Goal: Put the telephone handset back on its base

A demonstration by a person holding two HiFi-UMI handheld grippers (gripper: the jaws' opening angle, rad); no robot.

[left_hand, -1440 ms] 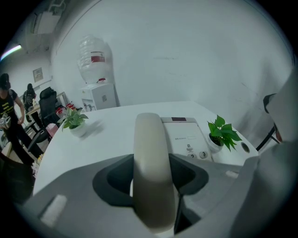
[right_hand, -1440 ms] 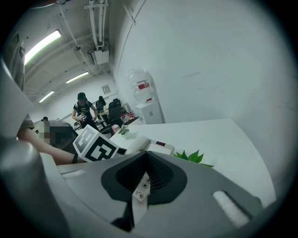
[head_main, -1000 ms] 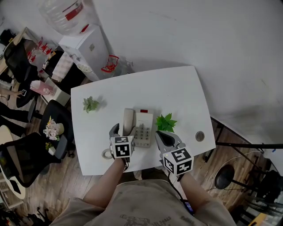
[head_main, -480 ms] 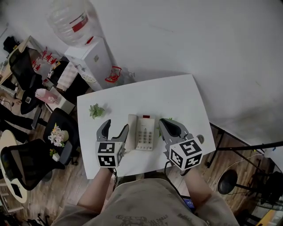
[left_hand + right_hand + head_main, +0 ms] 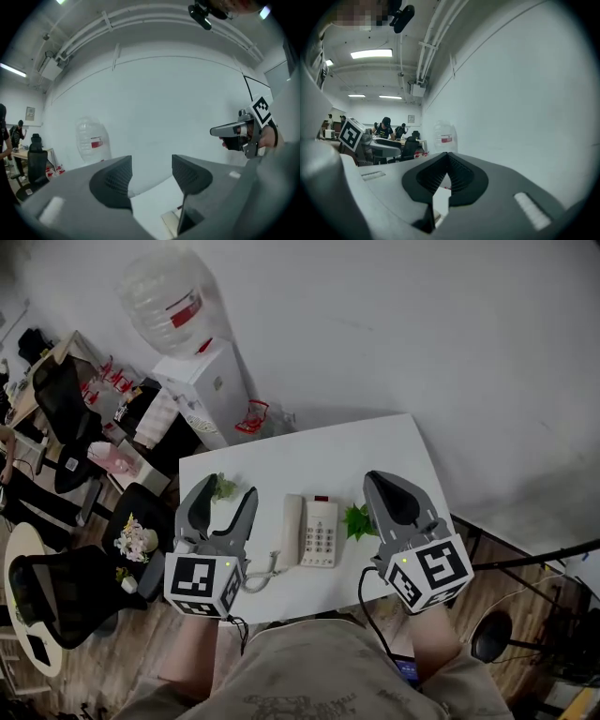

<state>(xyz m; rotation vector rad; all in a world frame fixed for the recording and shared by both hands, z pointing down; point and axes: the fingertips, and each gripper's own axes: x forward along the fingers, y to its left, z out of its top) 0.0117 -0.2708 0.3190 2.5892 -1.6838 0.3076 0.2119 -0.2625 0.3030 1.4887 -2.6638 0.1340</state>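
A cream telephone base (image 5: 322,532) with a keypad lies on the white table (image 5: 309,457). Its handset (image 5: 291,528) rests along the base's left side, and the coiled cord (image 5: 257,577) trails to the table's front edge. My left gripper (image 5: 221,506) is held high, left of the phone, open and with nothing in it. My right gripper (image 5: 397,499) hovers to the phone's right, shut and holding nothing. In the left gripper view the open jaws (image 5: 150,180) frame the table (image 5: 154,199) and a corner of the telephone (image 5: 170,220). The right gripper's (image 5: 448,175) jaws meet.
Two small green plants stand on the table: one (image 5: 223,487) at the back left, the other (image 5: 357,520) right beside the phone. A water dispenser (image 5: 212,385) with a bottle (image 5: 173,298) stands behind the table's left corner. Office chairs (image 5: 56,577) crowd the left.
Both grippers have risen and drawn apart from the phone. The left one, close to the handset a second ago, is now off to the left.
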